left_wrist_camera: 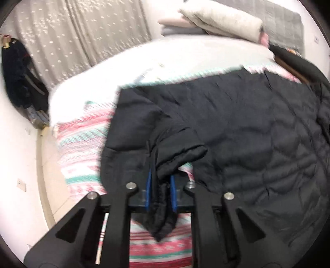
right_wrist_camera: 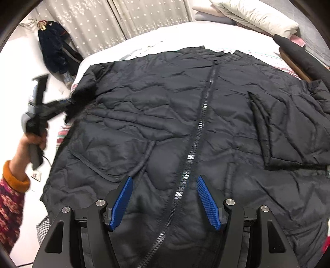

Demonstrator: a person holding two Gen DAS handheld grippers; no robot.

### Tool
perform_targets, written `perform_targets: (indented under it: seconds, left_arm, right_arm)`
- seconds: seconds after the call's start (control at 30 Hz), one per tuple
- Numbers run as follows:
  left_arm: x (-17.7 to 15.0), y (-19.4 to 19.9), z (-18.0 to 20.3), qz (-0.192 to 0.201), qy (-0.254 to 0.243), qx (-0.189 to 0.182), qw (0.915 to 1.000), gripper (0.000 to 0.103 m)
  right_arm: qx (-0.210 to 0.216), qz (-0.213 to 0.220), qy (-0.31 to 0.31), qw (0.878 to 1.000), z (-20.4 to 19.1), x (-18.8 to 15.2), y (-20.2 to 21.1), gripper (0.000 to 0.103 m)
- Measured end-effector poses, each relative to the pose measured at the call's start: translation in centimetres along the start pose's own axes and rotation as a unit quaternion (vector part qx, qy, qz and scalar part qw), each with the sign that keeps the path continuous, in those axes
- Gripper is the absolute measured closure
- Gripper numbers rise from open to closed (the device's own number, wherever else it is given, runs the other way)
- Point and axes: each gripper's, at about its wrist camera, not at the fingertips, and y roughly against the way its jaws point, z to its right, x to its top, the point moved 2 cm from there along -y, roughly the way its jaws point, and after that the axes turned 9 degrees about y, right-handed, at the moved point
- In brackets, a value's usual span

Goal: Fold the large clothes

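A black quilted jacket lies front up on the bed, its silver zipper closed and running down the middle. My left gripper is shut on the end of the jacket's sleeve, with black fabric pinched between the blue pads and lifted off the bedcover. In the right wrist view the left gripper holds that sleeve at the jacket's left edge, with a hand on its handle. My right gripper hangs open above the jacket's lower front, the zipper passing between its fingers, which hold nothing.
The jacket rests on a pink, white and green striped bedcover. Pillows and folded bedding are stacked at the bed's far end. A long black item lies along the right edge. Dark clothes hang on the wall beside a curtain.
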Motion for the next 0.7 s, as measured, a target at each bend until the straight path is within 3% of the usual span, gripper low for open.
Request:
perform_targets:
  seconds: [0.13, 0.27, 0.37, 0.57, 0.67, 0.7]
  left_arm:
    - [3.9, 1.6, -5.0, 0.031, 0.017, 0.064, 0.9973, 0.090]
    - [7.7, 1.9, -12.0, 0.050, 0.048, 0.145, 0.9871, 0.092]
    - [9.5, 1.0, -17.1, 0.046, 0.083, 0.187, 0.9778, 0.093]
    - [10.3, -2.9, -22.6, 0.026, 0.122, 0.237, 0.9633, 0.099]
    - [9.3, -5.4, -24.1, 0.026, 0.117, 0.329, 0.9369, 0.100]
    - [8.9, -5.9, -24.5, 0.020, 0.123, 0.340, 0.9324, 0.099]
  right_arm:
    - [-0.023, -0.001, 0.001, 1.000, 1.3, -0.4, 1.0, 0.037]
    - [-0.052, -0.006, -0.002, 0.999, 3.0, -0.7, 1.7, 0.037]
    - [-0.070, -0.010, -0.011, 0.997, 4.2, -0.7, 1.9, 0.037]
    - [-0.120, -0.025, -0.010, 0.992, 6.5, -1.1, 2.1, 0.037]
    - [-0.147, -0.028, -0.020, 0.989, 8.2, -1.6, 2.7, 0.037]
    - [-0.154, -0.029, -0.027, 0.987, 8.8, -1.8, 3.0, 0.037]
